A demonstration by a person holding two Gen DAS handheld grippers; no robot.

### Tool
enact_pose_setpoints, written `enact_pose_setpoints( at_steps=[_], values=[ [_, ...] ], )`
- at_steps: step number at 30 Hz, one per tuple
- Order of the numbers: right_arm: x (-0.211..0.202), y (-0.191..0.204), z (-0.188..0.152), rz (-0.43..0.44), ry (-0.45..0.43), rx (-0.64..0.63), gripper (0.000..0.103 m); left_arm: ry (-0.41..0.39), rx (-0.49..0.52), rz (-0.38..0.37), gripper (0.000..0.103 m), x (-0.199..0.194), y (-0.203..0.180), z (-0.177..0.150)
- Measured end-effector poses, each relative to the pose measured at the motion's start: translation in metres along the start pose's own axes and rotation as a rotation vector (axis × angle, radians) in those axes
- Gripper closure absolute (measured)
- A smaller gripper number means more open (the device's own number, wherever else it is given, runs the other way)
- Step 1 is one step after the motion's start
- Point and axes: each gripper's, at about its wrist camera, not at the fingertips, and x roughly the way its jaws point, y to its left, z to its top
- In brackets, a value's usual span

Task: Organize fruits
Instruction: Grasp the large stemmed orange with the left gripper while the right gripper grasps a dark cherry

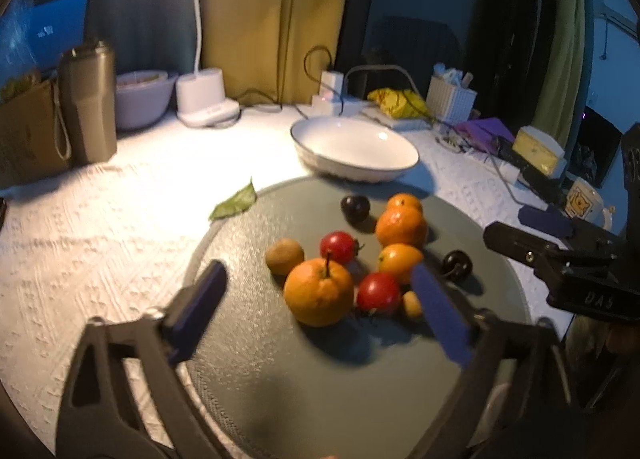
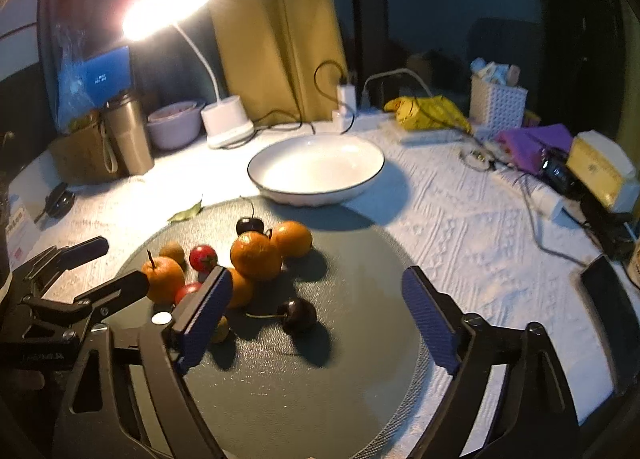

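A round grey mat (image 1: pixel 312 379) holds several fruits: a large orange with a stem (image 1: pixel 319 291), two red tomatoes (image 1: pixel 338 246), more oranges (image 1: pixel 401 227), a brown kiwi-like fruit (image 1: pixel 285 256) and dark cherries (image 1: pixel 355 208). My left gripper (image 1: pixel 320 311) is open, its fingers either side of the large orange, just above the mat. My right gripper (image 2: pixel 320 319) is open over the mat, a dark cherry (image 2: pixel 300 316) between its fingers. An empty white bowl (image 2: pixel 316 169) sits behind the mat. The right gripper also shows in the left wrist view (image 1: pixel 532 231).
A desk lamp (image 2: pixel 226 121), a metal tumbler (image 2: pixel 128 137), a paper bag (image 1: pixel 28 131) and a purple bowl (image 2: pixel 174 125) stand at the back left. Cables, a yellow packet (image 2: pixel 430 111), a white basket (image 2: pixel 498 101) and boxes crowd the back right. A green leaf (image 1: pixel 236 201) lies beside the mat.
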Motion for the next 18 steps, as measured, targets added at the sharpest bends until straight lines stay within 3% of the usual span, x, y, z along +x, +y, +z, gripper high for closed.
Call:
enact_pose_setpoints(
  at_steps=[10, 18],
  values=[
    [0.027, -0.003, -0.007, 0.064, 0.102, 0.007, 0.036, 0.096, -0.03, 0.001, 0.045, 0.025, 0.006, -0.002],
    [0.041, -0.008, -0.014, 0.117, 0.164, 0.035, 0.059, 0.1, -0.028, -0.014, 0.056, 0.026, 0.005, -0.001]
  ],
)
